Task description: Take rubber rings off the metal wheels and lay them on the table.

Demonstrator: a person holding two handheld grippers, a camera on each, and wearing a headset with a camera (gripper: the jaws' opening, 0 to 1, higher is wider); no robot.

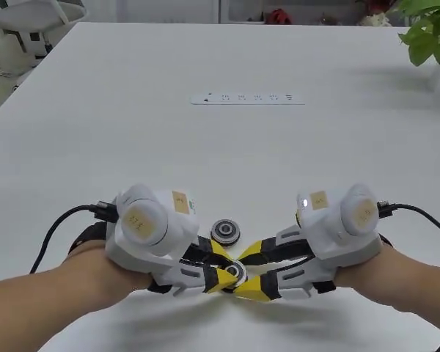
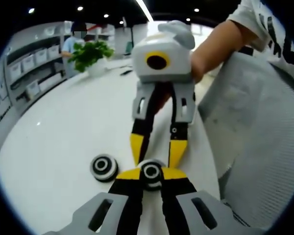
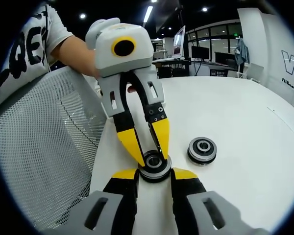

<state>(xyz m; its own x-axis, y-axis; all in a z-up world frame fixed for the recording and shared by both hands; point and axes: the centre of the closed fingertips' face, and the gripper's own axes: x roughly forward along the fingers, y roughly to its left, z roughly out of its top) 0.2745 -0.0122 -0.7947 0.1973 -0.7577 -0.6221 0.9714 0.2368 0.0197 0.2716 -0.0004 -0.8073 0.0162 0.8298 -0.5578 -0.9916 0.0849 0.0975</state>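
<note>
left gripper (image 1: pixel 221 270) / right gripper (image 1: pixel 248 273) | both sets of fingers pinch shared wheel (image 1: pixel 233 272) | spare wheel (image 1: pixel 225 231) just beyond

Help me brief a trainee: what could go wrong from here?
Both the left gripper and the right gripper clamp one small metal wheel with a black rubber ring from opposite sides; it may slip out or spring away. The second ringed metal wheel lies close by and could get knocked.
</note>
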